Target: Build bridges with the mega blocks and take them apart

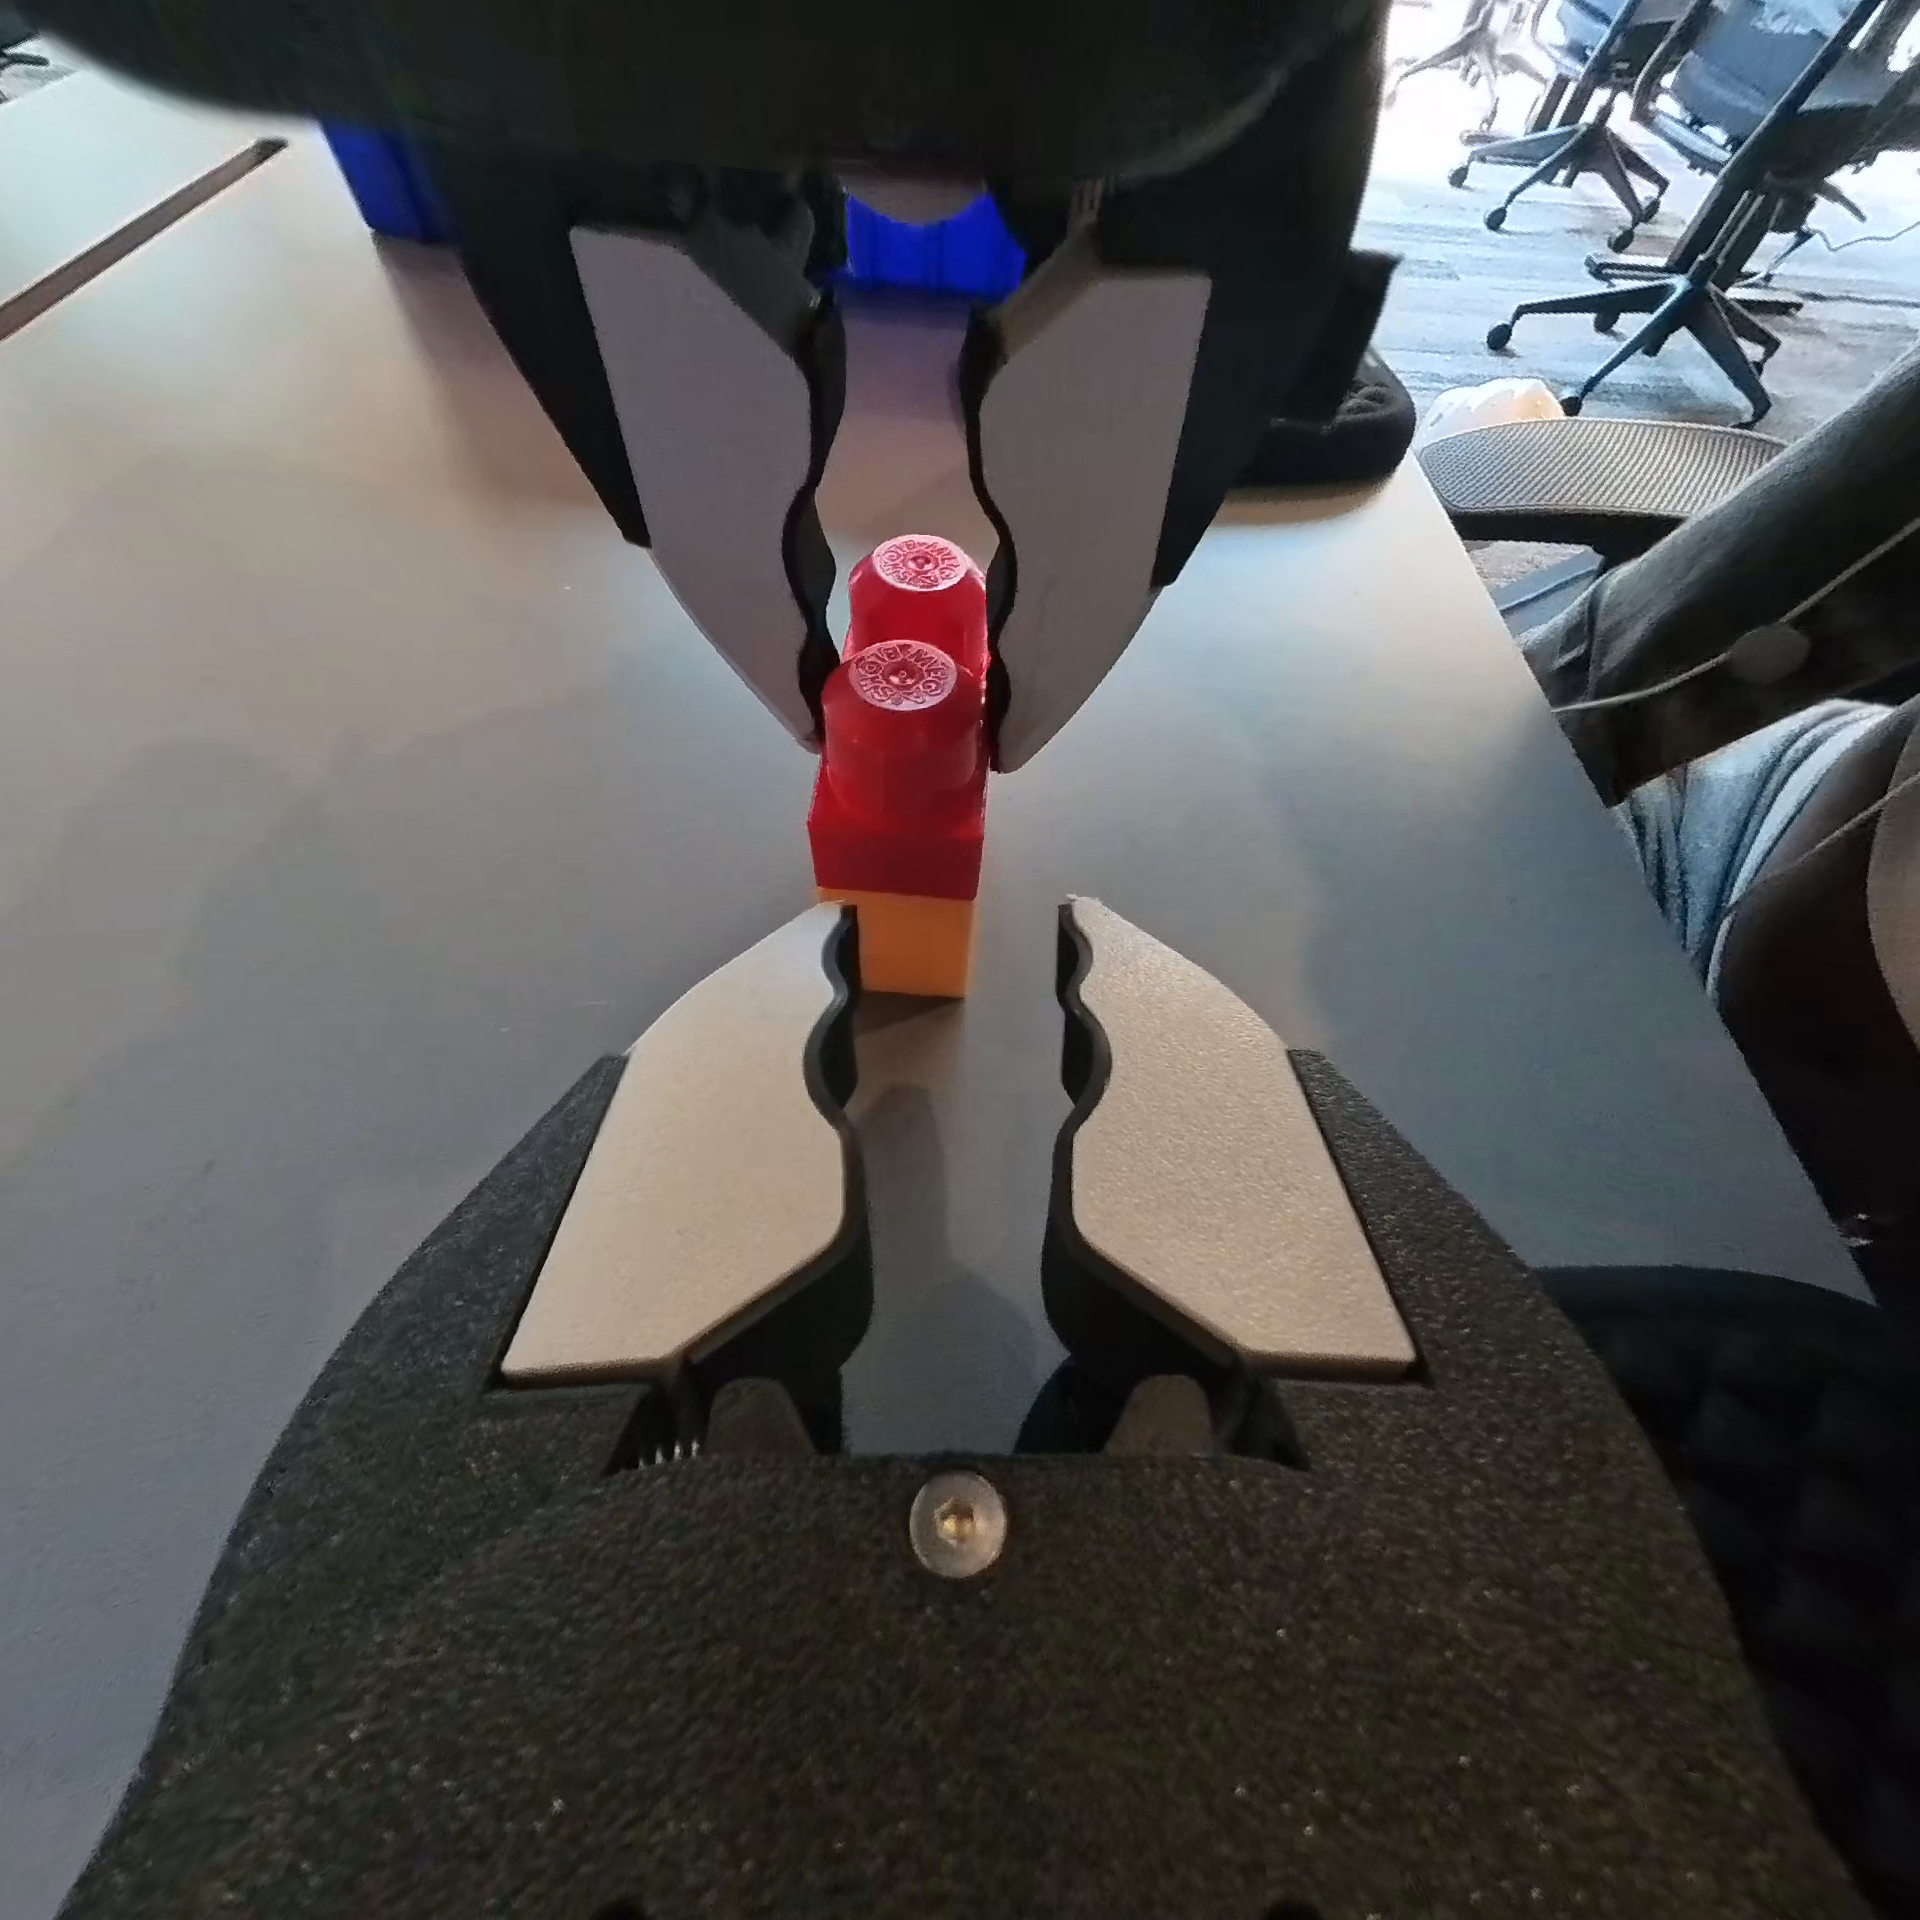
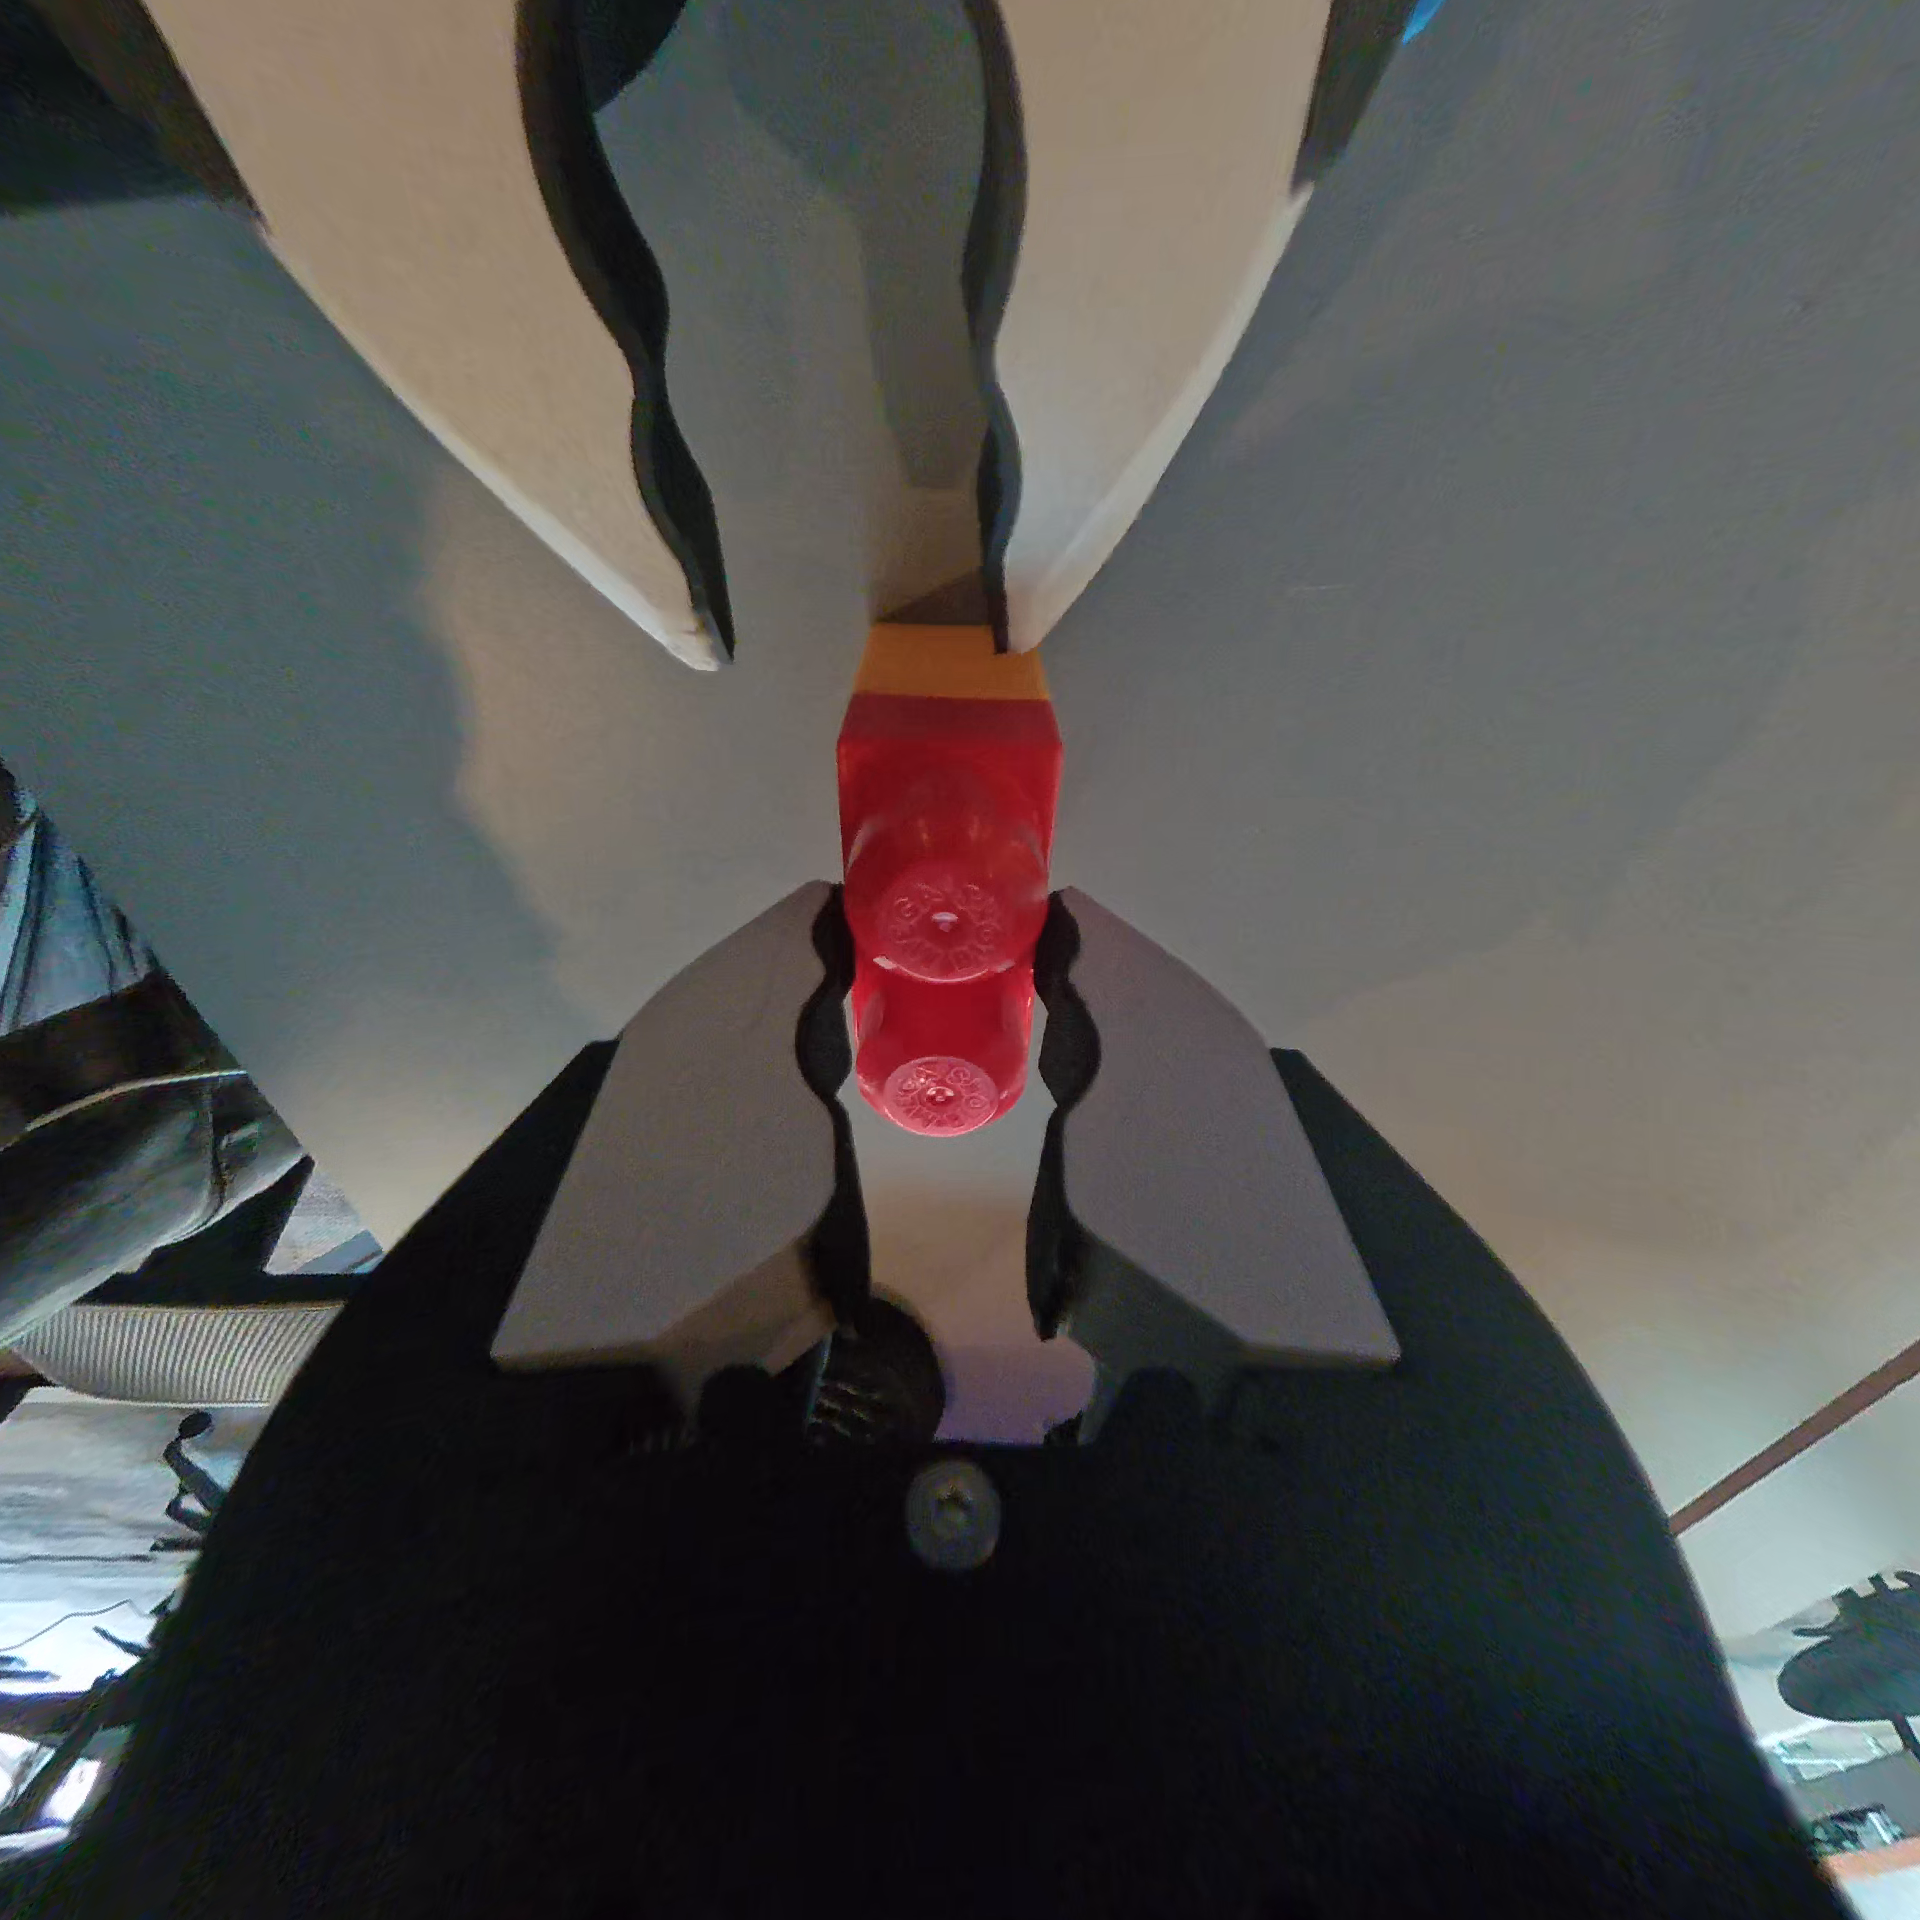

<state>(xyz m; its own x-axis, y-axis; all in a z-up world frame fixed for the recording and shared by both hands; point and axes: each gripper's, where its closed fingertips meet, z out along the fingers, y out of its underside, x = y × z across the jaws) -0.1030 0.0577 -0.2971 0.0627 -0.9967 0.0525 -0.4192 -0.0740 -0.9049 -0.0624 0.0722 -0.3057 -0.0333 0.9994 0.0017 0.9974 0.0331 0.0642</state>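
Observation:
A translucent red two-stud block (image 1: 899,831) sits stacked on an orange block (image 1: 925,945) on the grey table (image 1: 312,727). My right gripper (image 1: 904,743) comes down from the far side and is shut on the red block's studs; in the right wrist view the gripper (image 2: 945,899) holds the red block (image 2: 945,790). My left gripper (image 1: 956,914) is open at table level around the orange block, one fingertip (image 1: 836,920) against its side, the other apart. In the right wrist view the left gripper (image 2: 868,644) shows beyond the orange block (image 2: 951,670).
A blue bin (image 1: 925,249) stands at the back of the table behind the right gripper. The table's right edge (image 1: 1621,831) runs close by, with a person's leg (image 1: 1766,831) and office chairs (image 1: 1662,208) beyond it. A black cushion-like object (image 1: 1340,426) lies at the far right. One gripper's finger ends stand about 5 cm off the other's.

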